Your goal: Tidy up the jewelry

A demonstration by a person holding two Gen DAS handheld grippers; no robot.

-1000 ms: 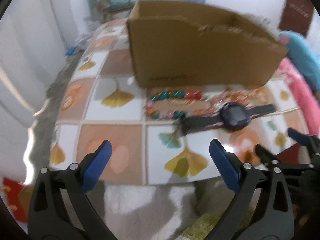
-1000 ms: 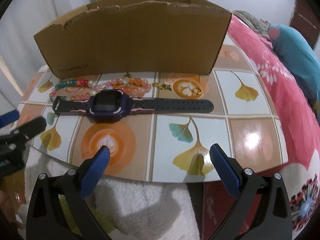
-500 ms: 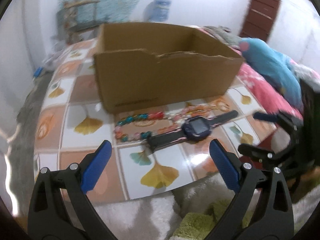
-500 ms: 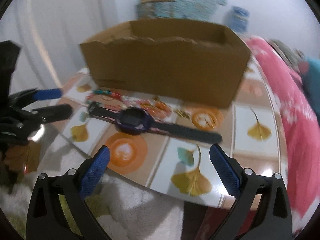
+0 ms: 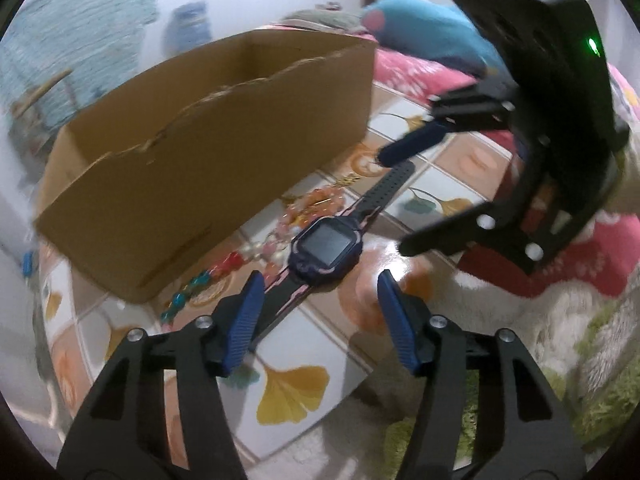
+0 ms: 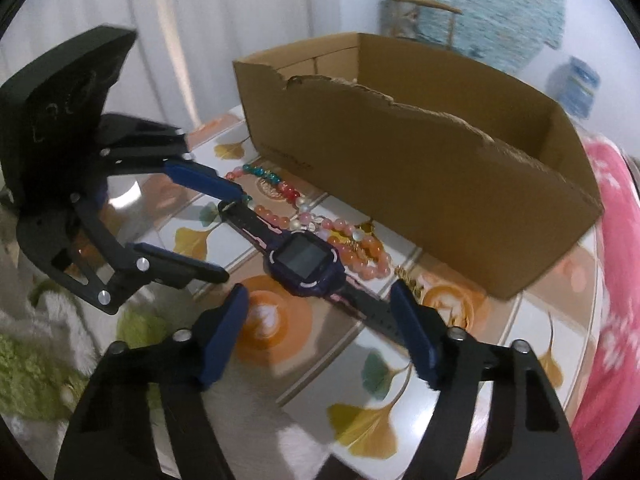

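A dark purple smartwatch (image 5: pixel 326 248) (image 6: pixel 304 260) lies flat on the tiled table (image 5: pixel 292 392) (image 6: pixel 372 412), in front of an open cardboard box (image 5: pixel 192 168) (image 6: pixel 420 168). Between watch and box lie a red-and-teal bead bracelet (image 5: pixel 208 280) (image 6: pixel 276 184), a pink-orange bead bracelet (image 5: pixel 316 204) (image 6: pixel 360 256) and a small gold piece (image 5: pixel 348 179) (image 6: pixel 404 276). My left gripper (image 5: pixel 320 304) (image 6: pixel 232 234) hovers over one strap end, its jaws closing with the strap between them, untouched. My right gripper (image 6: pixel 318 312) (image 5: pixel 394 200) hovers over the other strap end, its jaws closing likewise.
Pink floral bedding (image 5: pixel 420 68) (image 6: pixel 616 280) borders the table on one side, with a blue plush (image 5: pixel 424 32) on it. A white and green fluffy rug (image 5: pixel 560 340) (image 6: pixel 40 360) lies below the near table edge. A white curtain (image 6: pixel 200 40) hangs behind.
Both grippers have rolled and swung in toward the watch from opposite ends. Their jaws have narrowed from fully wide. The watch and beads have not moved.
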